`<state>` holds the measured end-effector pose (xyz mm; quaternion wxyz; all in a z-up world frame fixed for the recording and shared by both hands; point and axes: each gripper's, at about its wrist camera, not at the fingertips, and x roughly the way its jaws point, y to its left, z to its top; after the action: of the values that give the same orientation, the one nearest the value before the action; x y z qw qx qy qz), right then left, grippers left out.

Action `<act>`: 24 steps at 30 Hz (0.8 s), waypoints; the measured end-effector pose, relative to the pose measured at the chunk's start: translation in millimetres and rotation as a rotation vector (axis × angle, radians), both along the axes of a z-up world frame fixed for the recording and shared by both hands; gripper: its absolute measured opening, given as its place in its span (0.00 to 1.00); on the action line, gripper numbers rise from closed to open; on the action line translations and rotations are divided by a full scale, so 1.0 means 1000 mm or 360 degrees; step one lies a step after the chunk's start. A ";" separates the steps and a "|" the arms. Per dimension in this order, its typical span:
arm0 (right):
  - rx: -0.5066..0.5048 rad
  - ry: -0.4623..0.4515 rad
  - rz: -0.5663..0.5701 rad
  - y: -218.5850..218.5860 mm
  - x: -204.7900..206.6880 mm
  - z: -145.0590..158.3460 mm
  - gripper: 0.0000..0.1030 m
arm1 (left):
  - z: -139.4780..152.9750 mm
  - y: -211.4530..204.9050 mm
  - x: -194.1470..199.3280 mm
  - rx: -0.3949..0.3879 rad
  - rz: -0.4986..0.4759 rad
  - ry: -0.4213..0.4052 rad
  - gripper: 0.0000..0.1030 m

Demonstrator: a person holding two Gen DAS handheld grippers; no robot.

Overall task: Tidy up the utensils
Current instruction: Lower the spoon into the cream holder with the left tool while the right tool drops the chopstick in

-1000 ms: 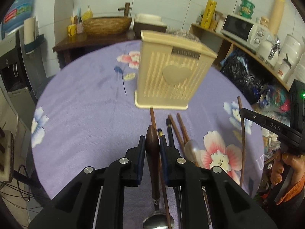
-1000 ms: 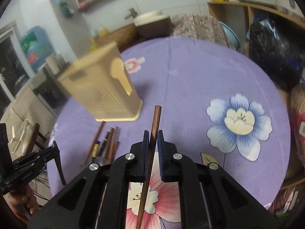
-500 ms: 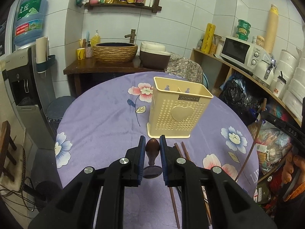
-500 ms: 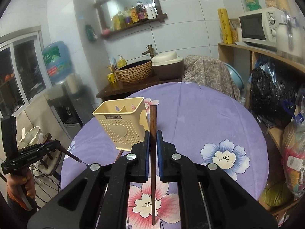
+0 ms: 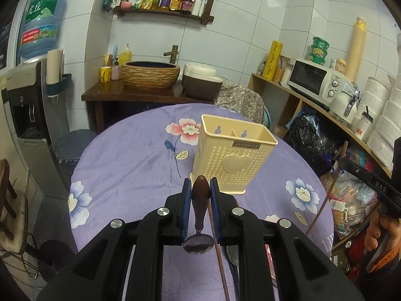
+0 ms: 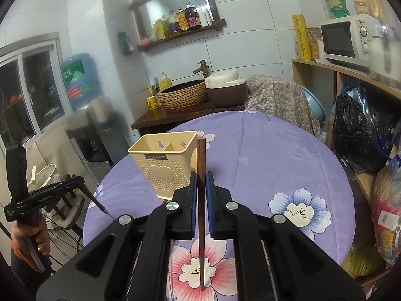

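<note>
A spoon point(image 5: 200, 202) is pinched upright by the left gripper point(image 5: 200, 192), ready for the holder point(image 5: 234, 156). A chopstick point(image 6: 201, 200) is pinched likewise by the right gripper point(image 6: 201, 184).

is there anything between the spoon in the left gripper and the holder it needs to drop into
Nothing visible. The left gripper, jaws shut on the wooden-handled spoon, is lifted in front of the beige utensil holder. Only bare purple tablecloth lies between them, and the holder's two open-topped compartments look empty.
</note>
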<state>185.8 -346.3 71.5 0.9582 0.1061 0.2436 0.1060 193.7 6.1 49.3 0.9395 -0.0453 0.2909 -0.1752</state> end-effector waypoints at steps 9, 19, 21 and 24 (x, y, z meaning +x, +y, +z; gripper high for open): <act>0.0028 -0.0192 0.0078 0.011 0.039 0.085 0.08 | 0.091 -0.019 0.028 -0.0013 -0.0078 -0.0211 0.15; 0.0011 -0.0449 -0.0048 0.038 0.109 0.172 0.08 | 0.154 -0.058 0.090 0.0003 -0.0028 -0.0346 0.15; -0.0004 -0.0464 -0.0084 0.042 0.118 0.167 0.08 | 0.145 -0.064 0.103 0.0006 -0.0021 -0.0304 0.15; -0.0041 -0.0437 -0.0093 0.051 0.131 0.145 0.08 | 0.121 -0.069 0.116 0.0024 -0.0005 -0.0251 0.15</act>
<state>317.1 -295.0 216.5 0.9865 0.0854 0.1084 0.0885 309.2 -63.1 170.5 0.9595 -0.0237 0.2175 -0.1776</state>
